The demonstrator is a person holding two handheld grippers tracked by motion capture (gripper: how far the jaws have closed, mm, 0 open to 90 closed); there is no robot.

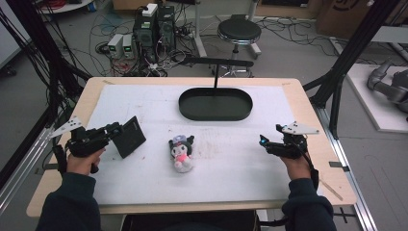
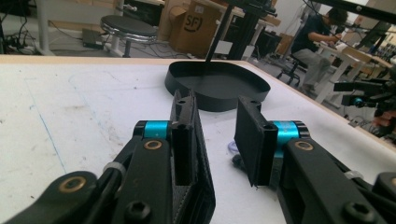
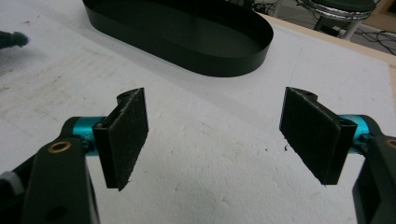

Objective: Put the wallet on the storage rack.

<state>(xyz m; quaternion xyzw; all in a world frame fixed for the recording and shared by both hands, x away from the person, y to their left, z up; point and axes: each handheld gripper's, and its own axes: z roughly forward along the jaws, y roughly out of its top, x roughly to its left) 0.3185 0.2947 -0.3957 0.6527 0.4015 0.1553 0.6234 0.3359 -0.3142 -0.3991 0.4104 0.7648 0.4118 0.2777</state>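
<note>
Workshop floor strewn with cables, computer towers and a round black stool (image 1: 239, 31) lies behind the table (image 1: 308, 110), a pale wood top covered by a white, scuffed foam-like sheet.

Left: left tool (image 1: 117, 128), black with turquoise collars and a grey three-cornered plate, held in a hand. A flat, square black card-like piece (image 1: 129, 136) sits at its tips, tilted; in the left gripper view it lies against the left pad (image 2: 184, 135) with a gap to the other pad, so the grip looks released; no earlier picture being at hand, only that stance is recorded.

Centre: small plush toy (image 1: 182, 153), soft, black-eared with white face and pink body, lying on the sheet between the two tools, apart from both. Behind it, an oval black tray (image 1: 215, 115), thin-walled, matte metal or plastic, with an upright rod rising from its far rim.

Right: right tool (image 1: 264, 142), same make, jaws spread wide over bare sheet, felt-textured pads (image 3: 125, 135) holding nothing.

Writing: cardboard box (image 2: 194, 28) in the background of the left gripper view, printed "SF".
</note>
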